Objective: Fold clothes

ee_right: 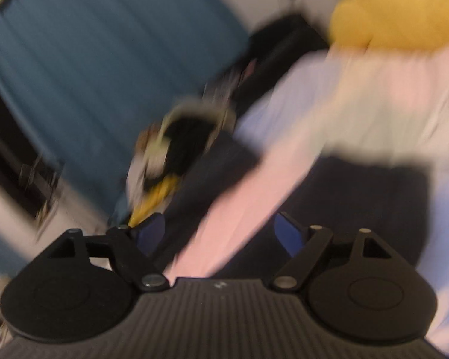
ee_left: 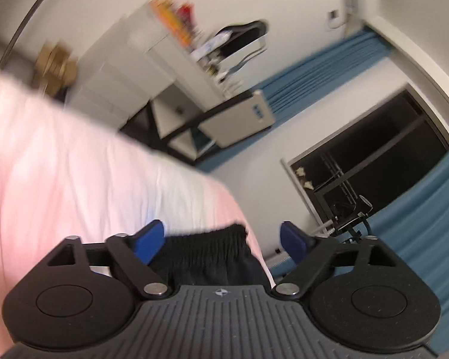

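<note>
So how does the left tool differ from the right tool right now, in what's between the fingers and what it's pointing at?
The left tool has the gathered waistband of a black garment by its left finger; the right tool has pink bedding and dark cloth showing between its fingers. The left tool faces a white desk and a dark window; the right tool faces a blue curtain. The left view is fairly sharp; the right is heavily blurred. Both stand open, gripping nothing.

Black waistband [ee_left: 206,239] fills the gap by the left pad [ee_left: 149,240]; right side free.
</note>
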The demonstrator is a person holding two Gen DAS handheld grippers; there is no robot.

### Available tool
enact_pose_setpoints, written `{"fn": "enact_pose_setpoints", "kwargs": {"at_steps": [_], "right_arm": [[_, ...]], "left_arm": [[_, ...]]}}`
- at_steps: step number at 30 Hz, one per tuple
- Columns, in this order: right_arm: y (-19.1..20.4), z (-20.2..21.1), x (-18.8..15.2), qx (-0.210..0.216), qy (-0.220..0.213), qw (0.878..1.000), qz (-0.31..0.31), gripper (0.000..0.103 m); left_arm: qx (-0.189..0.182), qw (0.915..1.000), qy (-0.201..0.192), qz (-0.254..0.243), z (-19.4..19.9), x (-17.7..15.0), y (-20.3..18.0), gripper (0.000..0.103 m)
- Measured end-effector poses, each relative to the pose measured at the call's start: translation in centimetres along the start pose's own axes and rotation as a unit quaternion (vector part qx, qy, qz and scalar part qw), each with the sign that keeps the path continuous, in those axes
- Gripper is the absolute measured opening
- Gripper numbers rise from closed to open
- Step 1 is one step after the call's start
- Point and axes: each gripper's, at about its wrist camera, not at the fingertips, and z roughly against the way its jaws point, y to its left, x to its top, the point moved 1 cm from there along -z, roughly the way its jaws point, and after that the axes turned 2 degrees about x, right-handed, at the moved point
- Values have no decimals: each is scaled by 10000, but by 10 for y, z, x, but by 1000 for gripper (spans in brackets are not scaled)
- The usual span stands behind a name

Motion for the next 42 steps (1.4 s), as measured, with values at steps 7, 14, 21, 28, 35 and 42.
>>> {"fn": "enact_pose_setpoints", "kwargs": {"at_steps": [7,14,21,28,35,42], "right_arm": [[20,-57,-35,198,1137,9922,473,88],[32,-85,-57,127,1460,9848,929,90],[30,-96,-65,95,1448,9862,799,91],[31,-99,-65,109,1440,9873,663,93],[33,-107,-70,80,1444,9870,702,93],[38,-105,-74,-5,1419,9847,1008,92]], "left_arm": [[-564,9724,873,-2086,-72,29,-32,91],[-979,9233,1907,-3187,-150,48,-48,89],[-1779,8625,2897,-3748,-174,45,-58,85],[-2399,8020,4236,-3462,-193,42,-51,62],[-1584,8179,4043,-3775,-218,4,-46,62],[-1855,8272,3614,-3883,-184,8,-59,13]]}}
